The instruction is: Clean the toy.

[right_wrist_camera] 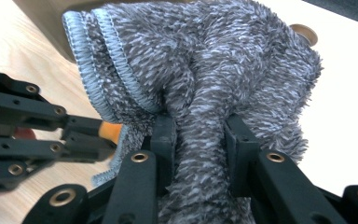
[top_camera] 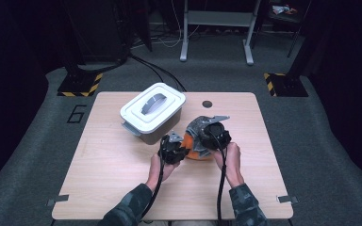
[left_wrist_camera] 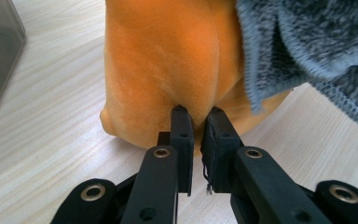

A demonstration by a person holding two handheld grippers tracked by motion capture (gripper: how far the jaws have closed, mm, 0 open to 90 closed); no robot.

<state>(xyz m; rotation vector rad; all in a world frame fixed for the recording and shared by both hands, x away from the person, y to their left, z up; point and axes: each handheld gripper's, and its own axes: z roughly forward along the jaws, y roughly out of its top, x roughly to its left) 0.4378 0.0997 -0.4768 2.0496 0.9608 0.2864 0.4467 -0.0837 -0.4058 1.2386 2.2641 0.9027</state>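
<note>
An orange plush toy (left_wrist_camera: 168,70) lies on the wooden table (top_camera: 113,179), a little right of the table's middle in the high view, with a grey fuzzy cloth (right_wrist_camera: 205,74) draped over its far, right-hand part. The toy's soft orange body bulges toward the left gripper (left_wrist_camera: 196,112), whose two black jaws are nearly together and pinch a small fold of the orange plush at their tips; the toy sits directly ahead of that gripper, touching it, and rests on the table surface. In the left gripper view the grey cloth hangs over the toy's upper right side, its knitted hem falling past the orange edge. The right gripper (right_wrist_camera: 200,126) is clamped on a thick bunched ridge of the grey cloth, which rises between its jaws and spreads out above them, with a stitched border curling along the cloth's left edge. In the right gripper view the left gripper comes in from the left, beside a sliver of orange at the cloth's lower edge. In the high view the two grippers stand side by side just in front of the toy, the left one (top_camera: 172,148) at its near left and the right one (top_camera: 215,134) over its top, each held by a hand with a camouflage sleeve. A white lidded container (top_camera: 153,112) stands just behind and left of the toy, near the left gripper but apart from it.
</note>
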